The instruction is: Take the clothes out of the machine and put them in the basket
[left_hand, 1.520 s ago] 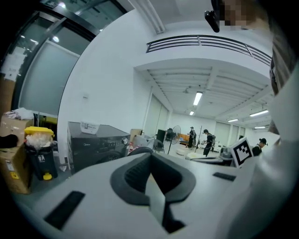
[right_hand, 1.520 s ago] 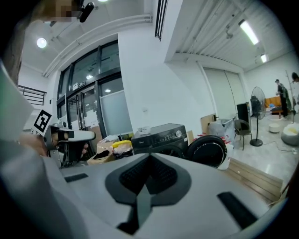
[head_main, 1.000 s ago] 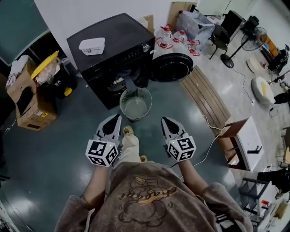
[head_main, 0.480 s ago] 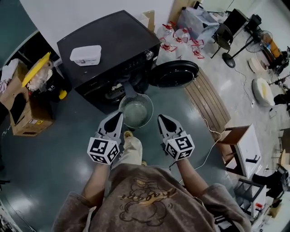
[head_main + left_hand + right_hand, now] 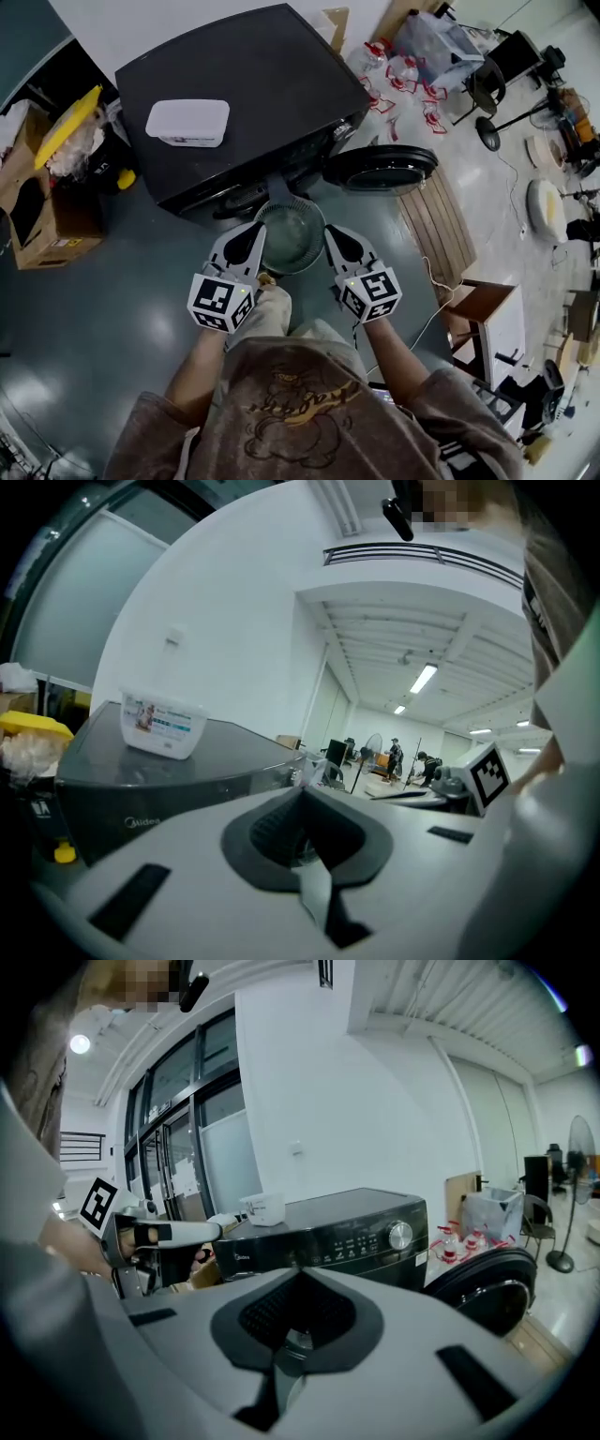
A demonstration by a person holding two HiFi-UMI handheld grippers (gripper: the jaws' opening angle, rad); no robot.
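Head view: left hand-held gripper (image 5: 253,234) and right hand-held gripper (image 5: 331,236), closed, flank basket (image 5: 292,234).

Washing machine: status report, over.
Left gripper and right gripper shut, empty. Washing machine door open. Basket at its front, looks empty. Nothing else in the way.

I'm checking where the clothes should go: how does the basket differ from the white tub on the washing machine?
The basket is round and open-topped; the white tub is rectangular with a lid on. The basket stands on the floor before the washing machine; the white tub sits on its top. The basket's bottom shows bare; the white tub's contents are hidden. Both are pale.
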